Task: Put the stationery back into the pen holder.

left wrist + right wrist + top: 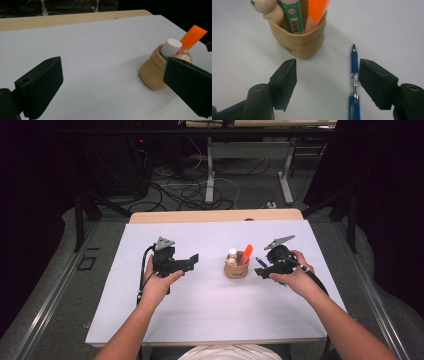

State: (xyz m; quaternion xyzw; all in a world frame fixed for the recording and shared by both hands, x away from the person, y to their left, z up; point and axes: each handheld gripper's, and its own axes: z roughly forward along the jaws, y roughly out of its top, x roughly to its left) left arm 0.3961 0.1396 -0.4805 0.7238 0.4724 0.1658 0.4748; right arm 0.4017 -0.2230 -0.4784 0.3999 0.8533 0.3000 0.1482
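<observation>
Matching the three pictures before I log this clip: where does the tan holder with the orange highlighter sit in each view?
High view: the tan holder stands right of centre on the white table, between both grippers.
Left gripper view: at the right, partly behind the right-hand jaw.
Right gripper view: top centre, above the jaws.
Shared landmark: the orange highlighter standing in it.

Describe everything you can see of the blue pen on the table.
The blue pen lies flat on the white table sheet, to one side of the tan holder cup and apart from it. Its barrel looks like blue plastic with a clear section bearing a small label, and its metal tip points away from the right gripper. That gripper's open jaws straddle it, one jaw close beside the barrel; whether they touch cannot be told. In the high view the pen lies just ahead of the right gripper.
</observation>
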